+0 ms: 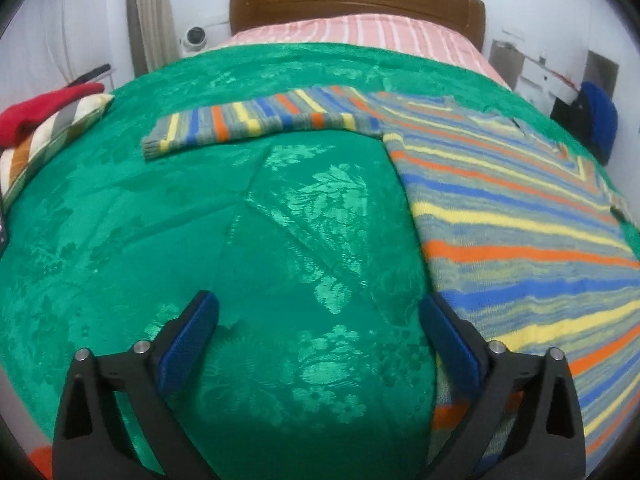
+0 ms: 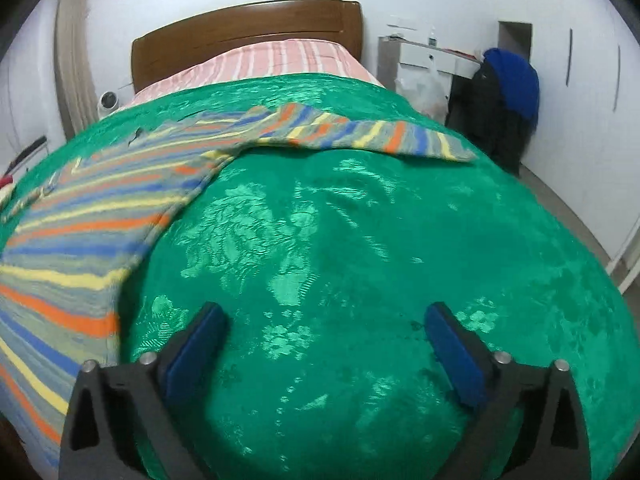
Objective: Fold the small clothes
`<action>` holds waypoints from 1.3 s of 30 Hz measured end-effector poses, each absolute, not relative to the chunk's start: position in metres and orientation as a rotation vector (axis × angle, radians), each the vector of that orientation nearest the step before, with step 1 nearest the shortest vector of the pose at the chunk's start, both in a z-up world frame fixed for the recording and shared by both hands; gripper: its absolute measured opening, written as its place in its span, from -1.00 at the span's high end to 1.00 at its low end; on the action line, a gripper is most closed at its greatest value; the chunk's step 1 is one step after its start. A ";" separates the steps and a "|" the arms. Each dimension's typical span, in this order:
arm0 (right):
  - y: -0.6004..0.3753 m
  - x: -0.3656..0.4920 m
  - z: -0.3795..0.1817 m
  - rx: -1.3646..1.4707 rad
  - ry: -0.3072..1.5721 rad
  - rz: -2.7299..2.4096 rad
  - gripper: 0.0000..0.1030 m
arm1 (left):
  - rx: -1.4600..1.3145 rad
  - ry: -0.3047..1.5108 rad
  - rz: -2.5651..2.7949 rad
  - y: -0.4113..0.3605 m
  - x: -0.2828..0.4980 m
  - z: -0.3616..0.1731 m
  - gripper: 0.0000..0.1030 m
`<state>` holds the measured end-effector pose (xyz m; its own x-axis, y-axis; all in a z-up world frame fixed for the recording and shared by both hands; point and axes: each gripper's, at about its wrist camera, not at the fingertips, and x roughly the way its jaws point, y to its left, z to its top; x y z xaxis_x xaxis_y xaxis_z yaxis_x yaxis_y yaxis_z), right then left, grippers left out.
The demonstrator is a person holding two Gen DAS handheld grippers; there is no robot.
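Our left gripper (image 1: pixel 318 336) has its jaws spread wide with nothing between them, only green bedspread (image 1: pixel 240 260) showing in the gap; the right-hand finger sits just at the edge of the striped sweater (image 1: pixel 520 232). Our right gripper (image 2: pixel 326 340) is likewise wide and empty, hovering over bare bedspread with the sweater's body off to its left. Outward from there: the sweater lies flat on the bed, spread open, hem toward us and neck toward the wooden headboard (image 1: pixel 356 0). In the left wrist view one sleeve (image 1: pixel 256 120) stretches straight out sideways; in the right wrist view the other sleeve (image 2: pixel 380 136) does the same on the opposite side. We see no fold in the body or either sleeve. We judge the garment laid out and smoothed, the folding itself not yet begun: sleeves to bring in, sides to turn over, then the length to double. At the bed's left edge a striped pillow (image 1: pixel 44 136) carries something red (image 1: pixel 40 108).
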<state>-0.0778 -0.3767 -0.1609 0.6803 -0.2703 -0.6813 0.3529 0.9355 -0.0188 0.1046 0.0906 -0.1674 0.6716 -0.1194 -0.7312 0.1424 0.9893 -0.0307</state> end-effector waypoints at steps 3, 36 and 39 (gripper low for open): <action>-0.380 -0.077 -0.166 0.130 0.735 -0.347 -0.99 | 0.014 0.831 -0.155 0.093 0.105 -0.167 -0.99; -0.374 -0.079 -0.169 0.111 0.724 -0.356 -0.99 | 0.060 0.820 -0.129 0.088 0.101 -0.169 -0.99; -0.374 -0.079 -0.169 0.111 0.723 -0.356 -0.99 | 0.061 0.817 -0.128 0.088 0.101 -0.169 -0.99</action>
<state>-0.0790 -0.3741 -0.1690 0.6926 -0.2806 -0.6645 0.3562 0.9341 -0.0231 0.1010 0.0876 -0.1690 0.6769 -0.0902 -0.7305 0.1372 0.9905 0.0048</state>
